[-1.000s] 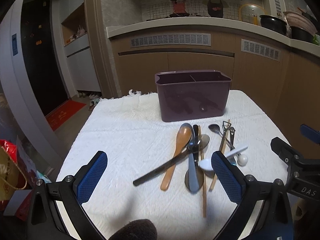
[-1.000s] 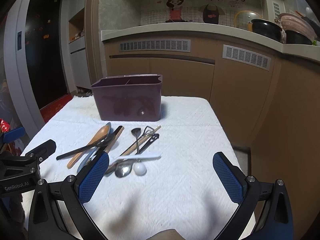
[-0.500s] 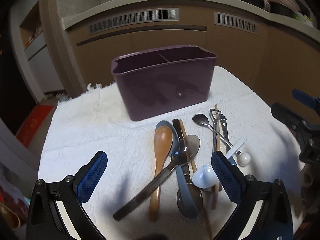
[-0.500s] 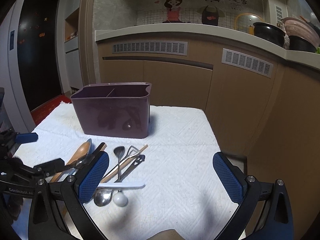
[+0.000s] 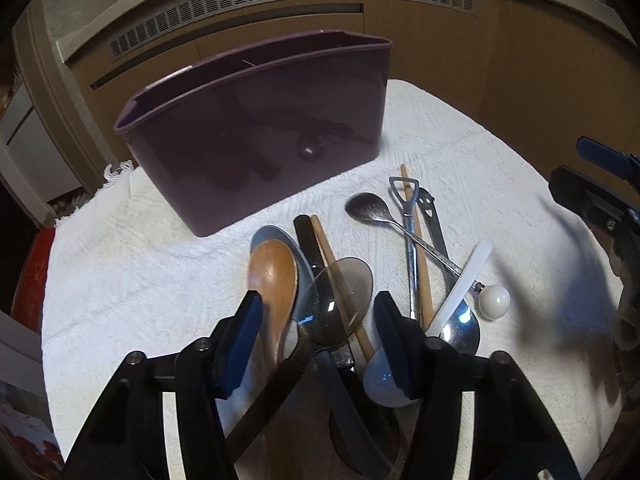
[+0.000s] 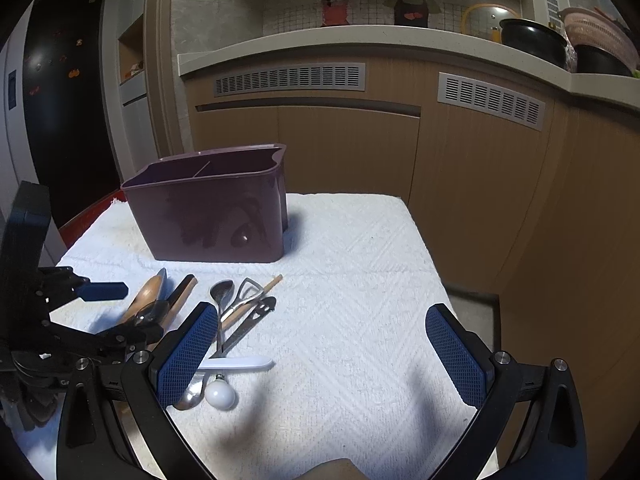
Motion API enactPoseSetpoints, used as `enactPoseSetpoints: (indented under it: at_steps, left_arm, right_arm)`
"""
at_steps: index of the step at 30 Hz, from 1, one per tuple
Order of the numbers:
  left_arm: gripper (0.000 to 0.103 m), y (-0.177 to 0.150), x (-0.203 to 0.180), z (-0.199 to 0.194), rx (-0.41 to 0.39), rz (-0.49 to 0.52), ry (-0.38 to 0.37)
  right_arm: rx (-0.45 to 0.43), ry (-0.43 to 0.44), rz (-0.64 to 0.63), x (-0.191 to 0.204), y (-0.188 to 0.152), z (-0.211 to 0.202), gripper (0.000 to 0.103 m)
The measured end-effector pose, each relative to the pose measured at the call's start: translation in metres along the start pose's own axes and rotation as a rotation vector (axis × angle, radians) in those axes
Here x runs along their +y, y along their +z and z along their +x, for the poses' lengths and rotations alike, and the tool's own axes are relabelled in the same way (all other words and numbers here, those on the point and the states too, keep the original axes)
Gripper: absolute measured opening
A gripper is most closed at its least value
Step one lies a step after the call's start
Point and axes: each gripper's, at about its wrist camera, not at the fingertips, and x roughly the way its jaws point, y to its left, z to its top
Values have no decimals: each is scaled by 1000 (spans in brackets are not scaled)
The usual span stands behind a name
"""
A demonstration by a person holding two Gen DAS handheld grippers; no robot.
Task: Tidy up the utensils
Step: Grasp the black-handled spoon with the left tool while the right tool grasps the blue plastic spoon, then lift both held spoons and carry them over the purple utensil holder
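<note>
A purple utensil holder (image 5: 256, 128) with a divider stands at the back of the white cloth (image 5: 120, 280); it also shows in the right wrist view (image 6: 216, 208). A pile of utensils lies before it: a wooden spoon (image 5: 274, 276), a large steel spoon (image 5: 336, 300), chopsticks (image 5: 416, 240), a small steel spoon (image 5: 368, 208), a white spoon (image 5: 460, 284). My left gripper (image 5: 318, 312) is open, low over the pile, its jaws on either side of the wooden and large steel spoons. My right gripper (image 6: 320, 344) is open and empty above the cloth, right of the pile (image 6: 224, 312).
Brown cabinets (image 6: 360, 148) and a counter (image 6: 360, 40) with pots stand behind the table. The cloth's right edge (image 6: 436, 280) drops to the floor. A white ball-ended utensil (image 6: 219, 396) lies at the pile's near side.
My left gripper has moved forward and down onto the pile and its jaws have narrowed around the spoons. My right gripper has drifted slightly right and stayed open.
</note>
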Motion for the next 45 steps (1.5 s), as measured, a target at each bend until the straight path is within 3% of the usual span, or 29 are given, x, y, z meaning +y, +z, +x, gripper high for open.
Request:
enactPoseSetpoints:
  at_steps: [12, 14, 15, 21, 24, 29, 31, 33, 35, 39, 45]
  left_arm:
    - [49, 6, 10, 14, 49, -50, -14]
    - [42, 6, 16, 13, 50, -78, -34]
    - [33, 6, 20, 10, 42, -94, -35]
    - [32, -8, 37, -29, -87, -161, -5]
    - [32, -19, 49, -57, -158, -198, -2]
    - [31, -36, 74, -97, -245, -287, 21]
    - [30, -42, 84, -109, -278, -319, 51]
    - [30, -44, 91, -116, -298, -343, 87]
    - [30, -48, 101, -119, -307, -382, 89]
    - [30, -57, 121, -119, -321, -448, 70]
    - [30, -64, 131, -121, -343, -484, 34]
  right_arm:
    - [11, 8, -8, 2, -3, 2, 103]
    - [19, 15, -10, 3, -2, 3, 103]
    - [30, 29, -12, 5, -1, 5, 103]
    - [115, 131, -72, 30, 3, 23, 100]
    - [165, 183, -110, 49, 7, 33, 90]
    - [173, 233, -194, 86, 14, 40, 86]
    - [184, 264, -231, 103, 17, 44, 77]
    - [215, 296, -263, 118, 18, 52, 54]
    - [241, 313, -281, 131, 18, 61, 41]
    - [264, 304, -289, 149, 22, 82, 35]
    - [292, 274, -275, 162, 29, 111, 35]
